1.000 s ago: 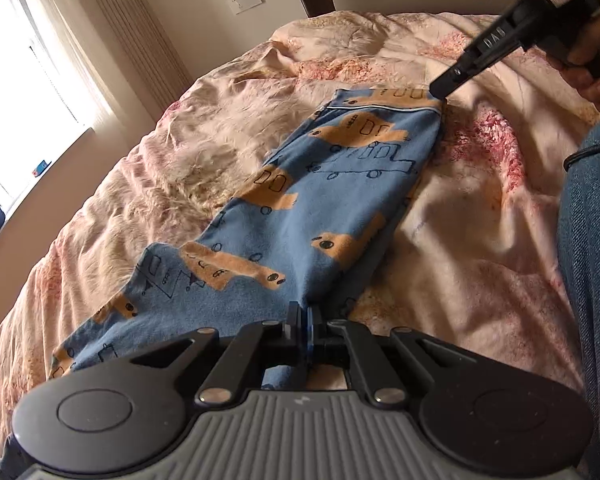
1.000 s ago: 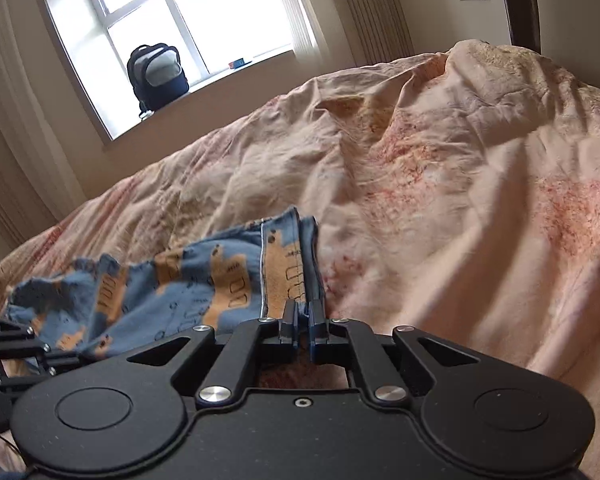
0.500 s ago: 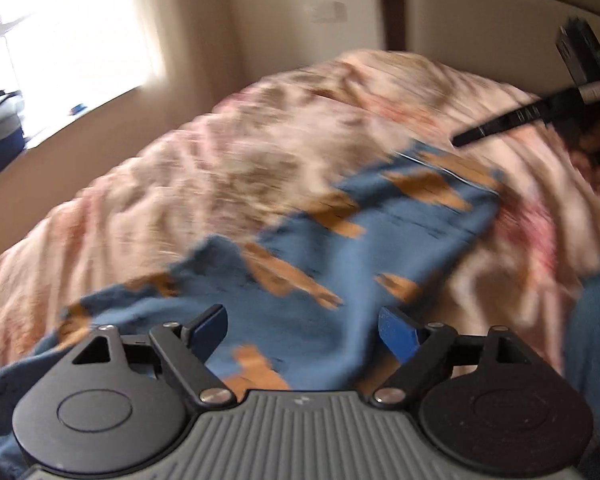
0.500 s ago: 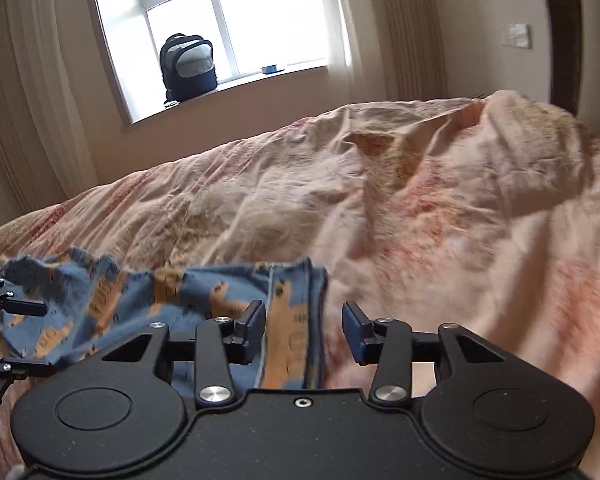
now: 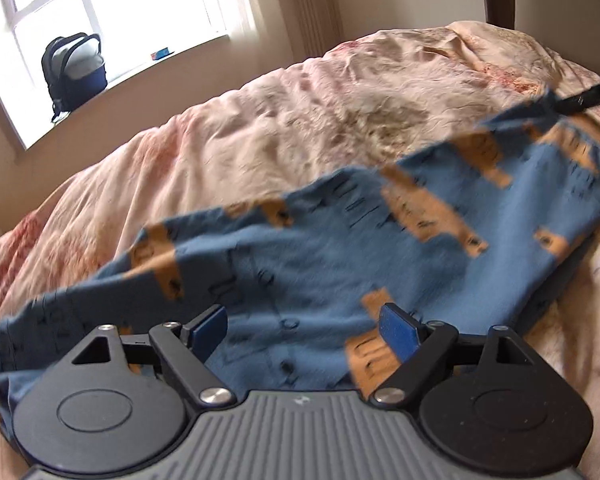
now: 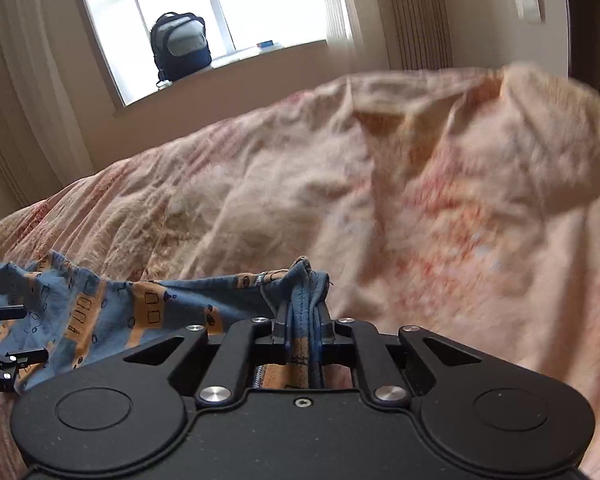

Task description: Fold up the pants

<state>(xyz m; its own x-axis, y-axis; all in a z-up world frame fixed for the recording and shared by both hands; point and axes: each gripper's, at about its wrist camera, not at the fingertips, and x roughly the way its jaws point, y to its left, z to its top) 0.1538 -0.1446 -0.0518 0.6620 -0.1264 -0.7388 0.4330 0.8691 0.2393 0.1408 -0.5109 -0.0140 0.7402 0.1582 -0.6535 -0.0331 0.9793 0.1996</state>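
Note:
Blue pants (image 5: 340, 256) with orange bear prints lie spread across the pink floral duvet (image 5: 260, 128). My left gripper (image 5: 304, 328) hovers just above the near part of the pants, open, its blue pads (image 5: 400, 330) wide apart and nothing pinched. In the right wrist view my right gripper (image 6: 304, 320) has its jaws closing on a bunched edge of the pants (image 6: 148, 308), and the fabric is pressed between its fingers. The right gripper's tip (image 5: 588, 98) shows at the pants' far right corner. The left gripper's fingers (image 6: 4, 332) show at the left edge.
The duvet (image 6: 440, 208) is rumpled, with a raised fold at the back right. A dark backpack (image 5: 74, 68) stands on the window sill behind the bed. A light switch (image 6: 530, 8) is on the far wall.
My left gripper let go of the pants, opened wide and swung across above them. My right gripper opened, then closed again on the pants' edge, which now stands bunched up.

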